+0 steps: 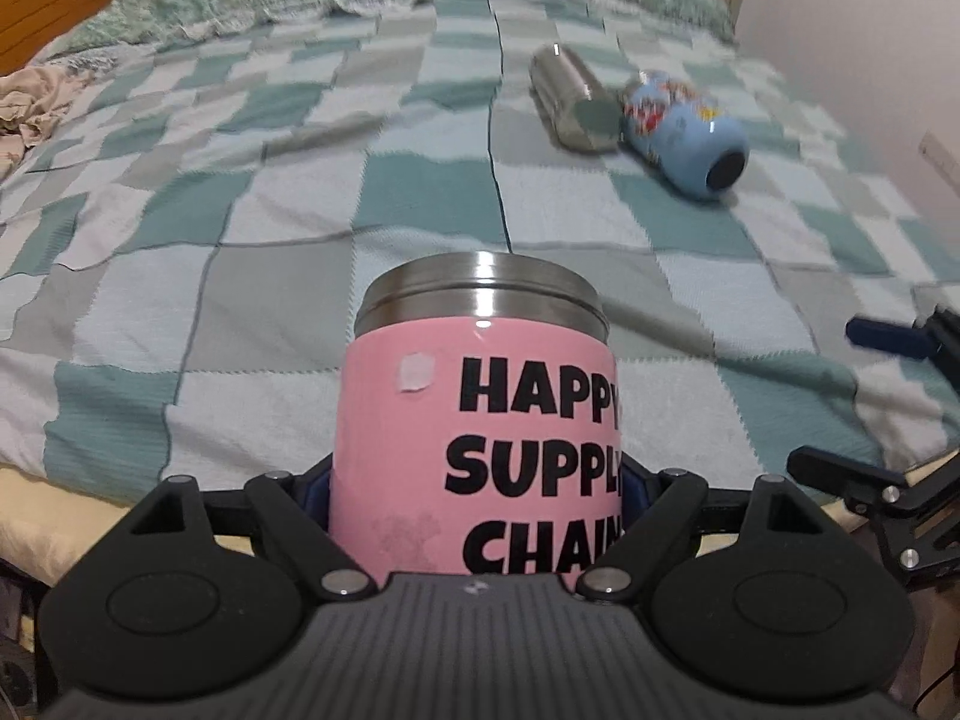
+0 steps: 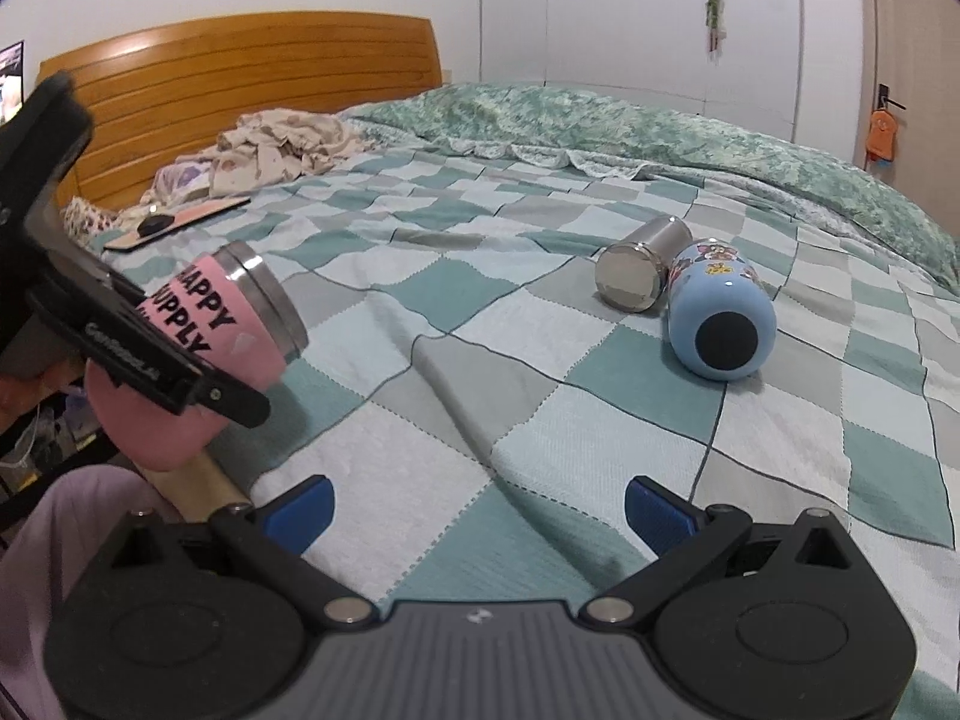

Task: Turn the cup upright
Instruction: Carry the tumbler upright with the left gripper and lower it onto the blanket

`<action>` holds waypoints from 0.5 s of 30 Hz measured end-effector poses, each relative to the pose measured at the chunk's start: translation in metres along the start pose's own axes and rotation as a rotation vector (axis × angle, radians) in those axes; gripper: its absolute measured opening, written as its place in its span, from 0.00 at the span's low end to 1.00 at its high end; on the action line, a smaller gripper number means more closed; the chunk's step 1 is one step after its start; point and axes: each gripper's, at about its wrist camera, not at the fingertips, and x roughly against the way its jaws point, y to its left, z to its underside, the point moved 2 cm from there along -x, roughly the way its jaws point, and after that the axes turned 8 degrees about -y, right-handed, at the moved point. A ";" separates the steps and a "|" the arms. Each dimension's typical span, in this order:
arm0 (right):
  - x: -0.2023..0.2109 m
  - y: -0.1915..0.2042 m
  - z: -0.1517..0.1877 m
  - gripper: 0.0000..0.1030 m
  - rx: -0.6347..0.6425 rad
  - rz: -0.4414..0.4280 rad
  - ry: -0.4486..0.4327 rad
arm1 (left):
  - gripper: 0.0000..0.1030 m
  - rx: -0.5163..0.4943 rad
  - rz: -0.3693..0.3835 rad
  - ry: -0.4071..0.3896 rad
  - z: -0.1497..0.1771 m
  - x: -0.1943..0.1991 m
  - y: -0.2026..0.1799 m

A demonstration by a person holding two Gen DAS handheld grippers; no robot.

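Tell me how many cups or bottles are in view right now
3: the pink cup held in the left gripper, and the steel cup and blue bottle lying side by side on the blanket.

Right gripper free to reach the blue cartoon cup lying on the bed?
Probably yes. The right gripper is open and empty, with only bare blanket between it and the blue cup; the steel cup lies beside it.

A bed (image 2: 540, 360) under a green, grey and white checked blanket (image 1: 300, 192) has a slatted wooden headboard (image 2: 240, 78), with white wardrobe doors (image 2: 630, 18) against the far wall.
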 end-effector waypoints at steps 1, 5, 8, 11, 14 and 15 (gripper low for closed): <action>0.002 0.001 0.000 1.00 -0.006 0.001 -0.013 | 0.81 0.007 0.007 -0.032 -0.001 0.006 0.003; 0.006 0.011 -0.001 1.00 -0.025 0.006 -0.086 | 0.81 0.044 0.014 -0.202 -0.008 0.027 0.018; 0.007 0.018 -0.001 1.00 -0.031 0.015 -0.131 | 0.82 0.054 -0.006 -0.371 -0.012 0.033 0.028; 0.004 0.024 -0.002 1.00 -0.053 0.019 -0.155 | 0.82 0.048 -0.051 -0.475 -0.017 0.023 0.032; 0.001 0.027 -0.003 1.00 -0.068 0.024 -0.162 | 0.82 0.079 -0.072 -0.513 -0.025 0.000 0.040; 0.001 0.028 -0.003 1.00 -0.069 0.026 -0.163 | 0.82 0.090 -0.079 -0.523 -0.027 -0.006 0.041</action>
